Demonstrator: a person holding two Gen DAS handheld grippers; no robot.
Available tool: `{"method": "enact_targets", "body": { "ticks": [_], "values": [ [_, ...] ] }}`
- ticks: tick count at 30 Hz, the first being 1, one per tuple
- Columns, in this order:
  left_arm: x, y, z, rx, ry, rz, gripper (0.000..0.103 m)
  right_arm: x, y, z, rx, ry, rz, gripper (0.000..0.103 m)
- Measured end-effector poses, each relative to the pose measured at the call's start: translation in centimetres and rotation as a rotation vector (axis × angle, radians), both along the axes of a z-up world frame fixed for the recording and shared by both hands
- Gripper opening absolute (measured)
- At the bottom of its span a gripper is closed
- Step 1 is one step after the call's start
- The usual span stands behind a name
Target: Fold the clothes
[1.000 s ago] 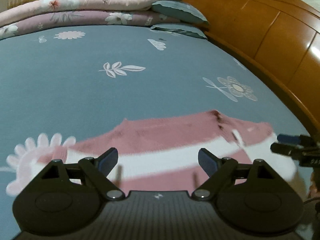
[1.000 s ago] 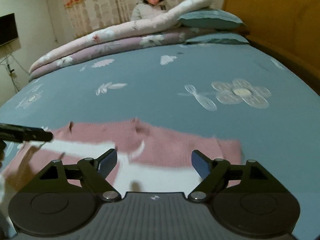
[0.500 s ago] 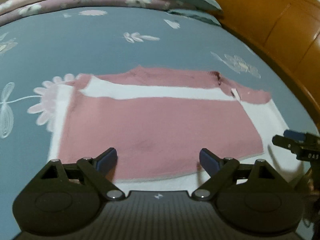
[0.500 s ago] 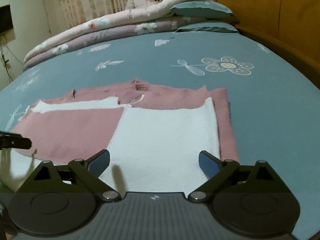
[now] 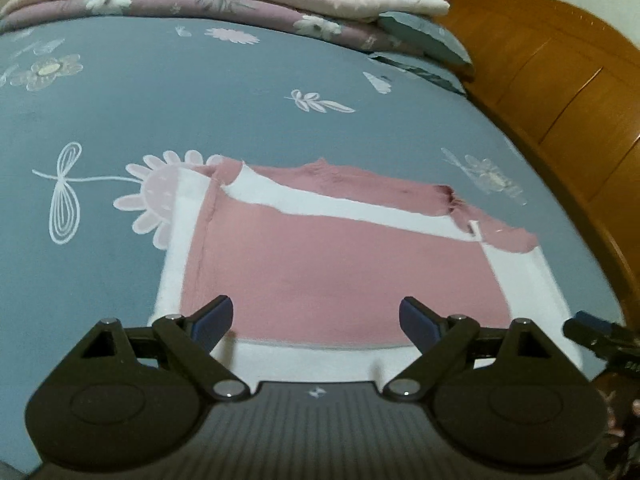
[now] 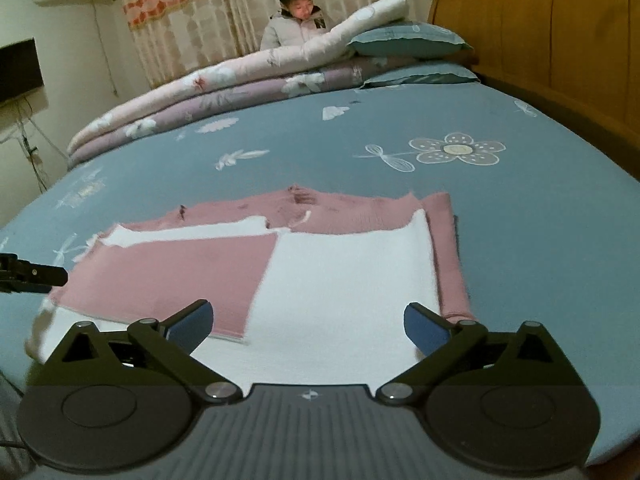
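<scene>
Two grippers hang over the near edge of a pink-and-white sweater point(image 5: 344, 276) that lies flat on the bed point(image 5: 200, 100), both with nothing in them. The left gripper point(image 5: 316, 318) has its jaws spread wide above the sweater's pink panel, the pads clear of the cloth. The right gripper point(image 6: 308, 322) is as wide as it goes; its jaws have just been opening, and nothing sits between them but the white panel point(image 6: 344, 280) lying below.

What has changed in the last second is the view itself. A second ago both cameras sat low and close, with only a blurred band of pink and white ahead of the pads; now each sees nearly the whole garment, so both hands have drawn back toward the near side of the bed. In the left view the tip of the right gripper shows at the right edge, and in the right view the left gripper's tip shows at the left edge, so the two stand side by side.

The sweater now reads as a tidy rectangle: pink half on the left, white half on the right, a pink strip point(image 6: 448, 256) tucked along its right side, the neckline point(image 6: 300, 200) at the far edge. My reading is that one fold has just been laid and released, and another fold is probably still due.
</scene>
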State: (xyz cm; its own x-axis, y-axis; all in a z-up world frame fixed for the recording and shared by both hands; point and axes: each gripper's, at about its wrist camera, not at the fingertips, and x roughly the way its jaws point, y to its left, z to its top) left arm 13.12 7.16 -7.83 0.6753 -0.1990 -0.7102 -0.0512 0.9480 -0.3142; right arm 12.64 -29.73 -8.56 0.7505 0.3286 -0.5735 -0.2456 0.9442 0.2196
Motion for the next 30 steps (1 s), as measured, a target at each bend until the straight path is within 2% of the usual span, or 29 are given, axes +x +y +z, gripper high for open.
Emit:
{"method": "enact_targets", "body": {
  "ticks": [6,9,16,18,21,23,30],
  "values": [
    [-1.2,1.0,-1.7,-0.02,0.094,0.034,0.09,-1.0,0.7,0.3,0.002,0.023,0.011,0.103],
    [-2.0,1.6,-2.8,-0.06,0.128,0.028,0.09,-1.6,1.1,0.2,-0.005,0.027,0.017,0.103],
    [-3.2,1.4,-0.4,-0.077,0.029,0.012,0.092,-2.5,1.2,0.3,0.018,0.043,0.018,0.103],
    [-3.2,1.0,-1.0,-0.071,0.046,0.002,0.092,-2.6,1.4,0.2,0.029,0.056,0.018,0.103],
    [-3.2,1.0,-3.0,-0.091,0.115,0.03,0.092,-3.0,2.1,-0.2,0.009,0.079,0.027,0.103],
    [-3.7,1.1,-3.4,-0.13,0.112,0.055,0.092,-3.2,2.5,-0.4,-0.007,0.09,0.034,0.103],
    [-4.0,-1.3,-1.1,-0.047,0.047,-0.023,0.092,-3.6,3.9,-0.4,-0.044,0.099,0.04,0.103]
  ]
}}
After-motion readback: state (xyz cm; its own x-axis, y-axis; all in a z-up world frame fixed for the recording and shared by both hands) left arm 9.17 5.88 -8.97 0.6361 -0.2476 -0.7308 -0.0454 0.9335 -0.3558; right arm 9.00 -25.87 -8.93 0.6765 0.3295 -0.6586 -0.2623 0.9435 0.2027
